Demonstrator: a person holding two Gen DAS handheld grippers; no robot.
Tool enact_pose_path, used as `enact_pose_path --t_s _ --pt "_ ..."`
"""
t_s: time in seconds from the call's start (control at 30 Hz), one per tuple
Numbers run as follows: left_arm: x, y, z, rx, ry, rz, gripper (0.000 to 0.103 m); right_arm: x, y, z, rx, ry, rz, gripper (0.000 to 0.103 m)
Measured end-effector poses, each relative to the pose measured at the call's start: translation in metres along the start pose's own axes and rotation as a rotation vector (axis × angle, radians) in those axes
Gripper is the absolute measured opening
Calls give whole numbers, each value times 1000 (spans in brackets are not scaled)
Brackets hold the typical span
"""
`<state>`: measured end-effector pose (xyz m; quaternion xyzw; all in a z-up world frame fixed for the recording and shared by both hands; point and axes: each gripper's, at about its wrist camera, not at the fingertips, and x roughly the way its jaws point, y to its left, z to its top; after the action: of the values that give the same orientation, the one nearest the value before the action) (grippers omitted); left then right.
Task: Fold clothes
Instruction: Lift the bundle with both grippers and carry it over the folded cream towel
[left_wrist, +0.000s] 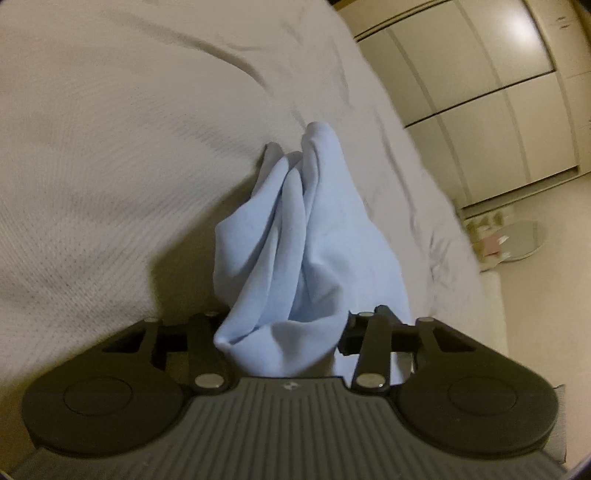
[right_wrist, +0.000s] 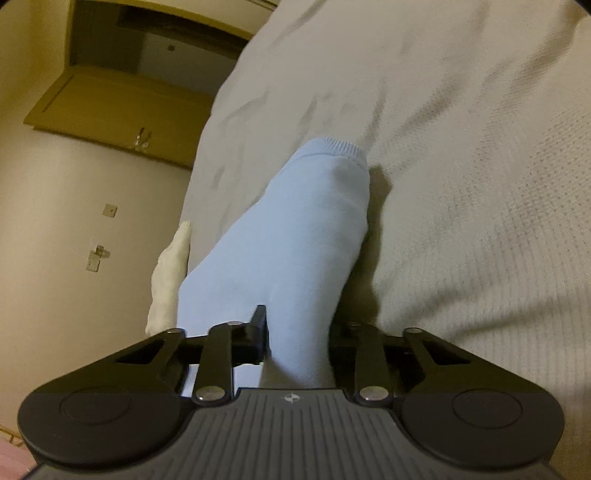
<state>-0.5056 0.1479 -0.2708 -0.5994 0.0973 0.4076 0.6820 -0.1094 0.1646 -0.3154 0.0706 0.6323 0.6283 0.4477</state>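
Cloth, pale blue, hangs bunched over the bed; my left tongs and right tongs each grip it.

Your left gripper is matte black: two rounded lobes with circular insets flank a grey ribbed plate bearing a small pale logo. Silver rivets pin its black linkage arms. Your right gripper looks identical.
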Motion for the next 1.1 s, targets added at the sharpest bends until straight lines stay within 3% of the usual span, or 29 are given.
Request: enact_pose_path --t_s 0.2,0.4,0.53,0.67,0.8,1.1 --pt "-47 -64 31 -3 -2 67 36 -28 67 13 -27 28 -16 22" --pt "-123 -125 41 -33 -71 96 36 -61 152 27 -90 76 21 22" --pt "-169 -132 51 -50 -141 104 36 -61 200 34 -146 116 63 22" --pt "-189 -116 86 -61 -173 104 36 -30 238 34 -173 139 90 22" --pt "-204 -80 154 -60 -161 93 36 26 278 22 -152 130 92 22" --pt "-235 5 366 58 -129 62 36 199 395 9 -135 55 99 22"
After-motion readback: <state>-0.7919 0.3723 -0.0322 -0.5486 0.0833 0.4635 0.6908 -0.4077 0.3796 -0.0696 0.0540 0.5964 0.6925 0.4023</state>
